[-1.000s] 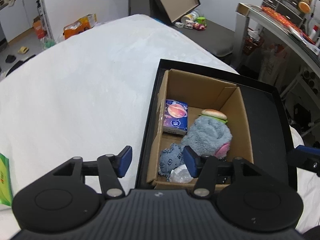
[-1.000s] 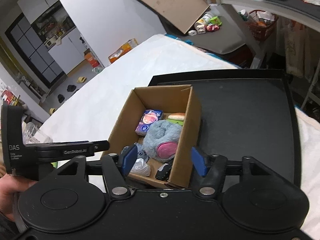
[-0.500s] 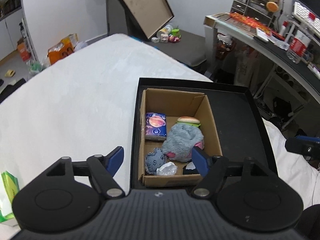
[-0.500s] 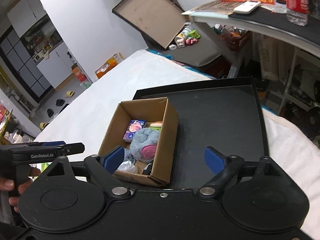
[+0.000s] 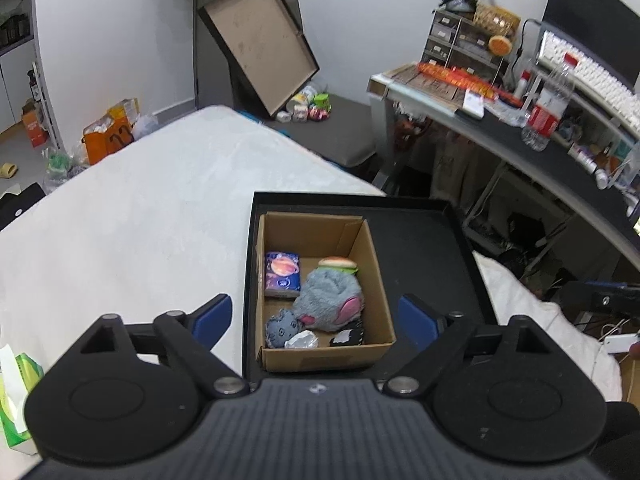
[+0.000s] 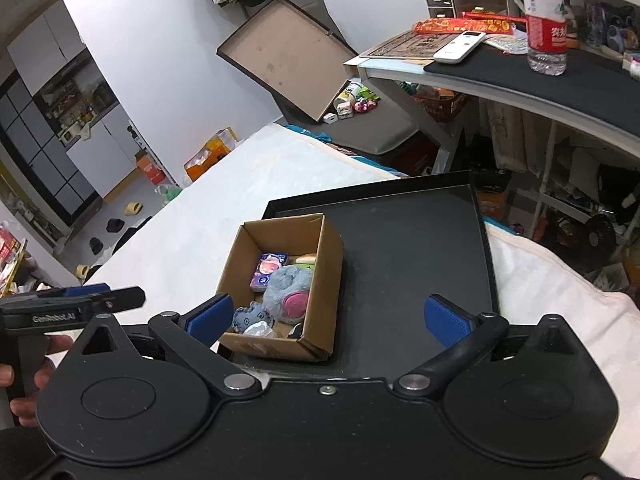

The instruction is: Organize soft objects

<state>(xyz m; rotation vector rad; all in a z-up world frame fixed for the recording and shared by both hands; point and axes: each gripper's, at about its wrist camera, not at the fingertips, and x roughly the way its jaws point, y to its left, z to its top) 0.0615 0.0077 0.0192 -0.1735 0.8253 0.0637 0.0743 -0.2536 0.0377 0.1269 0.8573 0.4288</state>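
Jaws on left gripper (image 5: 314, 316) & right gripper (image 6: 328, 318) have just been opening, now wide w/ nothing between, prob. since soft toys already sit in cardboard box (image 5: 376, 248) on black tray (image 5: 432, 240), incl. grey plush (image 5: 328, 296).

left gripper (image 5: 314, 318) spread empty, right gripper (image 6: 328, 318) likewise

top middle: big flat brown box lid (image 5: 260, 46) leaning on the wall | upper right: desk (image 6: 560, 76) with a water bottle (image 6: 546, 20), a white remote (image 6: 460, 47) and a white keyboard (image 5: 588, 74) | far left: orange bag (image 5: 108, 136) on the floor | lower left corner: green tissue pack (image 5: 18, 396) | upper left: yellow slipper (image 6: 133, 208)
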